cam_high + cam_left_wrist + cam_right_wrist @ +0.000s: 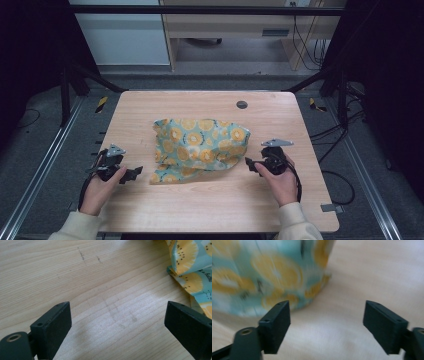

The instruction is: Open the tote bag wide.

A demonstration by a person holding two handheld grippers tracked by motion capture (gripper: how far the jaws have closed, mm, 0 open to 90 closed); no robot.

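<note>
A crumpled teal cloth (200, 147) printed with yellow citrus slices lies in the middle of the wooden table (200, 200). My left gripper (131, 173) rests low at the cloth's front left corner, open, with bare wood between its jaws; the cloth's edge (192, 267) shows at the upper right of the left gripper view. My right gripper (250, 164) sits just right of the cloth, open and holding nothing. In the right gripper view the cloth (267, 275) rises, blurred, beyond the left jaw.
A small dark round grommet (242, 104) is set in the table near its far edge. Metal frame rails run along both sides of the table, and cables lie on the floor at the right.
</note>
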